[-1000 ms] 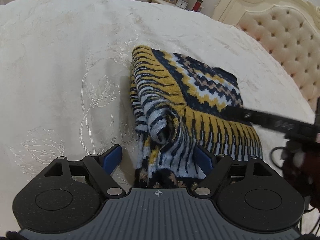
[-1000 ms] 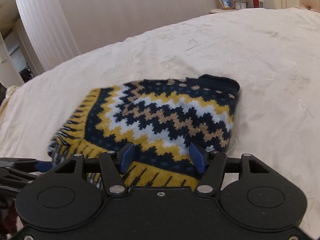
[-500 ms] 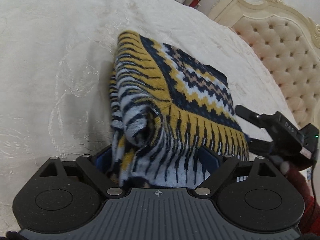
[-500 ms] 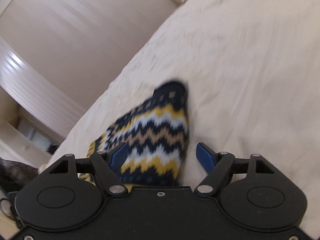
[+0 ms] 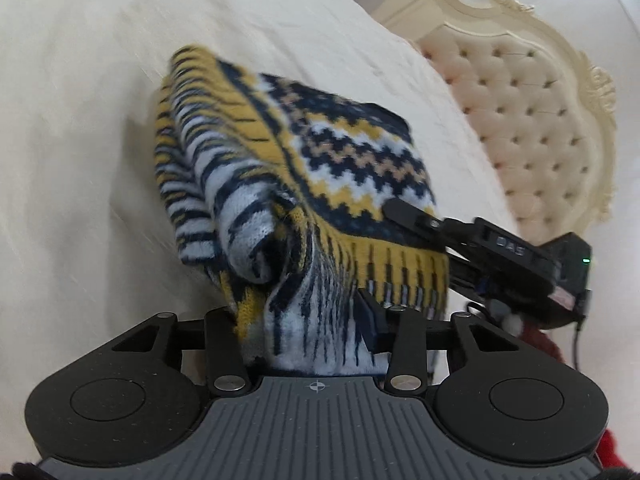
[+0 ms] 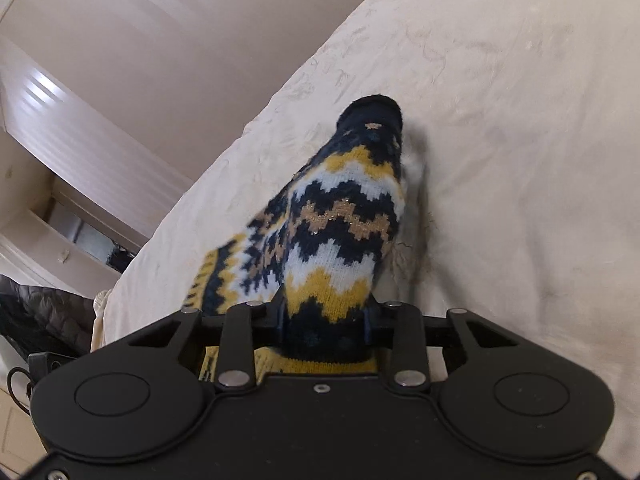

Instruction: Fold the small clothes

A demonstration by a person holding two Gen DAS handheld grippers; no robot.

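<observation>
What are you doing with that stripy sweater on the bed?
A person is folding a small knitted sweater on a white bed, using a two-finger gripper in each hand. The left gripper is shut on the striped yellow, white and navy hem. The right gripper is shut on the edge with the zigzag pattern. The sweater already lies folded into a thick bundle, and its near end looks raised off the cover. A padded headboard stands at the far end.

Fuzzy knit sweater (image 5: pixel 304 168), matt bedspread (image 5: pixel 80 160)
</observation>
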